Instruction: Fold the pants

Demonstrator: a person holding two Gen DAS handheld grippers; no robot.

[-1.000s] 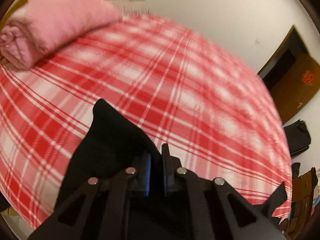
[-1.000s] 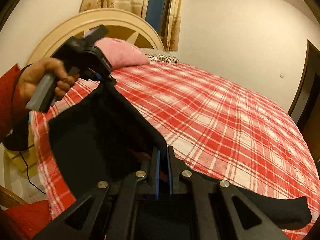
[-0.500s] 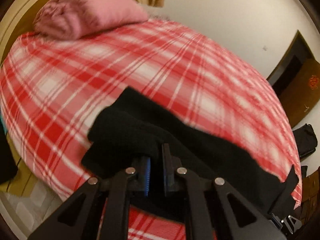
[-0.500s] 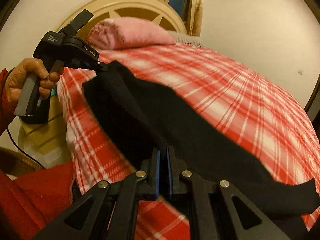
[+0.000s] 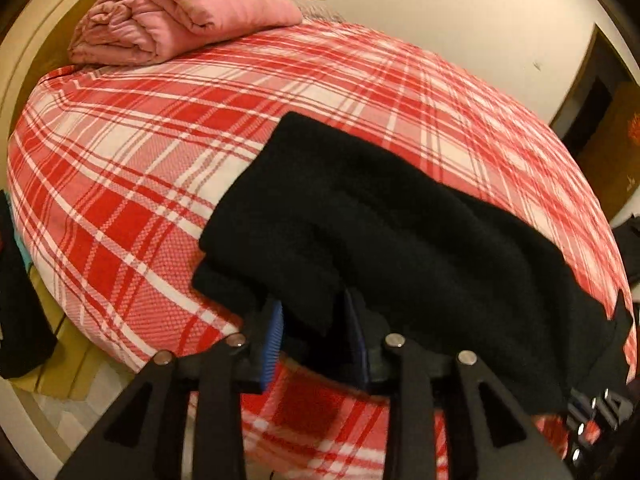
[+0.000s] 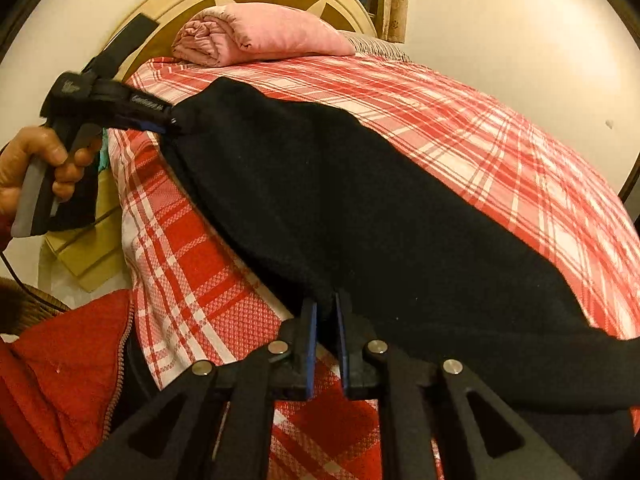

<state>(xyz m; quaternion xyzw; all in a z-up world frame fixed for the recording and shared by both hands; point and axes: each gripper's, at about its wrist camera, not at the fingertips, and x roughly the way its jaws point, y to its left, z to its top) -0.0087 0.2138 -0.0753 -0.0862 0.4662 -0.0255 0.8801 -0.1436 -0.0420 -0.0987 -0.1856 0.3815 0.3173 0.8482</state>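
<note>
Bed (image 5: pixel 132 200) carrying pants (image 5: pixel 400 220), lying at 6 o'clock, unfolded; left gripper (image 5: pixel 316 340) fingers just spreading, releasing; right gripper (image 6: pixel 326 344) pinching hem.

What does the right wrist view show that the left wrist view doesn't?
Only the right wrist view: the person's left hand holding the left gripper at the black fleece pants' far corner, and a red zip jacket. Only the left wrist view: the left jaws, just opening, stand apart around a pants fold, and a brown door. Both: pants on the red plaid bedspread, the rolled pink quilt.
</note>
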